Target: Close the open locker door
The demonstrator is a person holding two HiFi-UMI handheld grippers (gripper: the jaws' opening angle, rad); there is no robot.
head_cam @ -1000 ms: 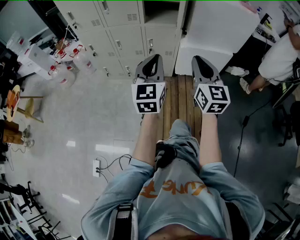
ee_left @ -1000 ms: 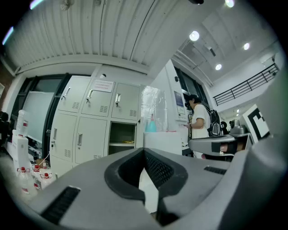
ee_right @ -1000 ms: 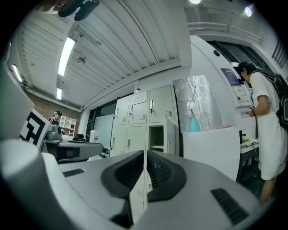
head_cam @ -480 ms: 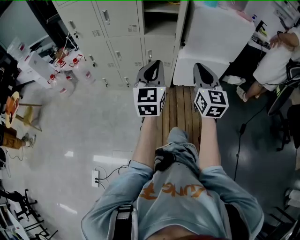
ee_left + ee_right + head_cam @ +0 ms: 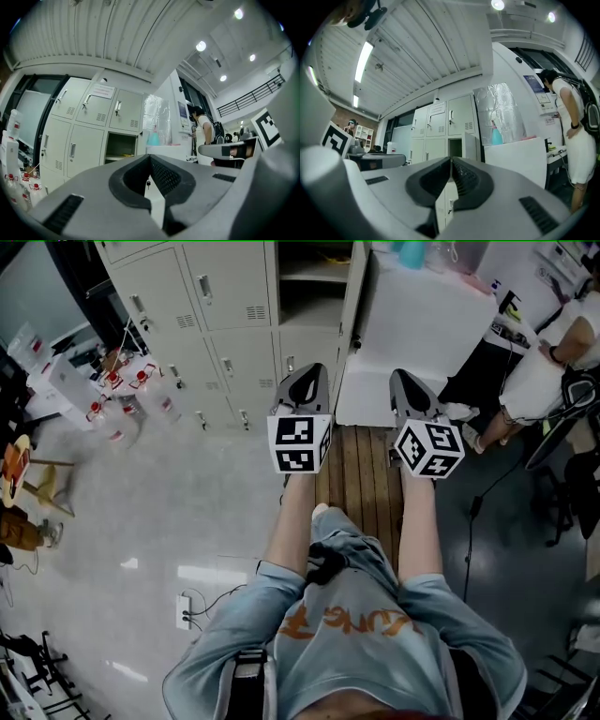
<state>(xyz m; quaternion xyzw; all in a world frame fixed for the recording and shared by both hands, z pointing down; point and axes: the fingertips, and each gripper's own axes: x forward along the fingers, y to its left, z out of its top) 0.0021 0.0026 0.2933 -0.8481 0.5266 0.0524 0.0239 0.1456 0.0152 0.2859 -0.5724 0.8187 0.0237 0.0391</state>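
No legible text anywhere; orange shirt print (image 5: 347, 620) too distorted.

Lockers (image 5: 225, 306): pale beige, plain.
Floor (image 5: 141, 512): pale grey, glossy.
Plank strip (image 5: 361, 465): brown, lined.
Shirt (image 5: 356, 652): light blue, orange lettering.
Left gripper (image 5: 306, 371), right gripper (image 5: 405, 377): grey, black-and-white square markers.

Glossy pale floor (image 5: 141, 512), ribbed ceiling (image 5: 93, 33)

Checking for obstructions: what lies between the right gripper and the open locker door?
Nothing: the right gripper view shows a bare stretch from right gripper to open locker door.
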